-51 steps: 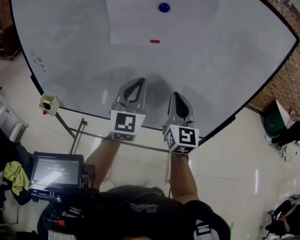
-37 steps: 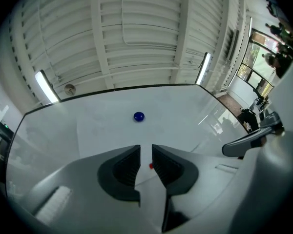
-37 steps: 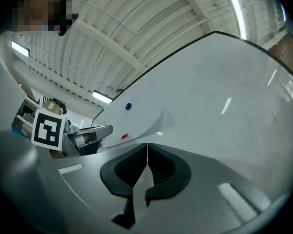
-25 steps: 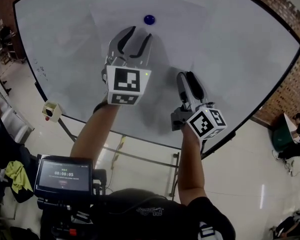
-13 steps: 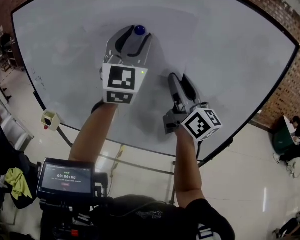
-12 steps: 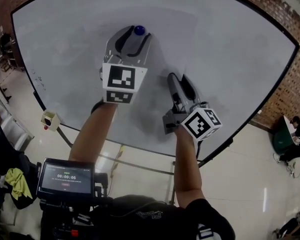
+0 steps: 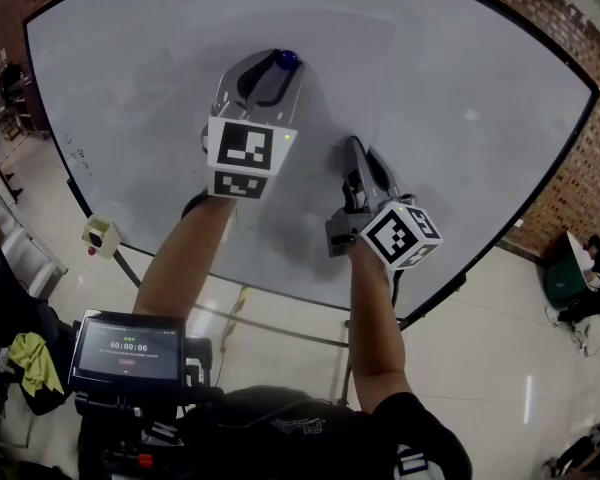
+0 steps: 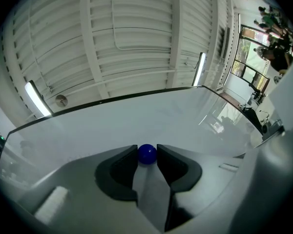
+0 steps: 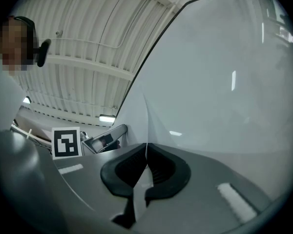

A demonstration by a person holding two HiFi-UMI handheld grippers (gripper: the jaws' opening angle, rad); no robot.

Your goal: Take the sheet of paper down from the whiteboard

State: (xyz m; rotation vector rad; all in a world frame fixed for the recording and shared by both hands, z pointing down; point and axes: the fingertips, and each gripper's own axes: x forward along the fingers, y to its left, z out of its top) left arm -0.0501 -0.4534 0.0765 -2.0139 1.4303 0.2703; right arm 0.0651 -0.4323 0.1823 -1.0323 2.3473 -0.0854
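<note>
Left gripper (image 7: pixel 276 65): jaws are closing on the blue magnet (image 8: pixel 147 153). Right gripper (image 7: pixel 356 148): jaws are clamping together on the sheet of paper (image 9: pixel 140 186) against the far whiteboard (image 7: pixel 480 118).

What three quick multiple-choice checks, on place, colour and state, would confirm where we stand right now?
1. The right hand-held gripper is: A open and empty; B shut on the sheet of paper; C shut on a pen.
2. The round magnet sits: A between the left hand-held gripper's jaws; B between the right one's jaws; C on the floor.
3. The magnet's colour: A red; B blue; C green.
Answers: 1 B, its jaws pinch the sheet's lifted edge. 2 A, those jaws are closing onto the magnet between them. 3 B, it shows blue in the head view and the left gripper view.
</note>
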